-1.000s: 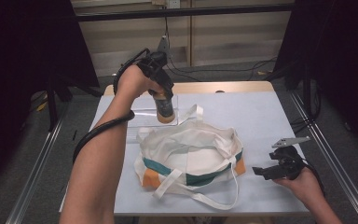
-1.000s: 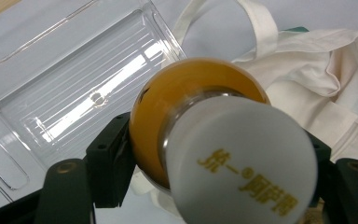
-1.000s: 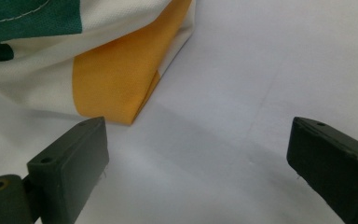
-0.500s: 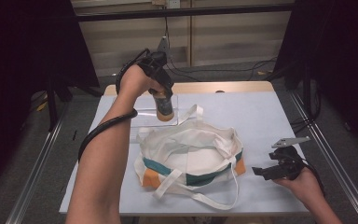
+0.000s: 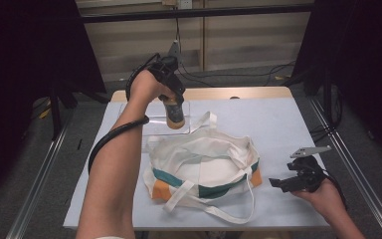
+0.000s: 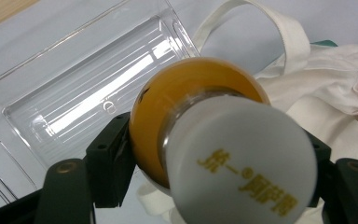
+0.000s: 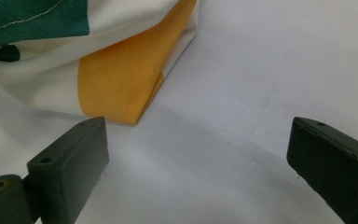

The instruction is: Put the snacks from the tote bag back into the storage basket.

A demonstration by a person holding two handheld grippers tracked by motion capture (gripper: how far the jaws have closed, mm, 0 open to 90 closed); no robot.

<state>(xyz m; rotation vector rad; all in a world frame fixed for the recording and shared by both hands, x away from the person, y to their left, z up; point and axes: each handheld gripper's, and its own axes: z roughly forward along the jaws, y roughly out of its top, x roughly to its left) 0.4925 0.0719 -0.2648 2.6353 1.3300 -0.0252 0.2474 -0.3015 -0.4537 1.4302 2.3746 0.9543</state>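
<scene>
My left gripper [image 5: 173, 103] is shut on an orange bottle [image 5: 175, 114] with a white cap [image 6: 242, 156]. It holds the bottle upright at the far left, over a clear plastic tray [image 5: 151, 123]. In the left gripper view the jaws press on the bottle's orange body [image 6: 182, 93], with the tray [image 6: 74, 93] beneath. A white tote bag [image 5: 204, 167] with green and orange panels lies in the middle of the table. My right gripper [image 5: 284, 183] rests open at the front right, beside the bag's orange corner [image 7: 116, 79], with nothing between its fingers [image 7: 70, 158].
The bag's long white straps [image 5: 219, 211] trail toward the table's front edge. Bare table surface [image 5: 278, 124] stretches to the right of the bag. Metal rails [image 5: 40, 184] run along both sides of the table, and cables lie on the floor behind it.
</scene>
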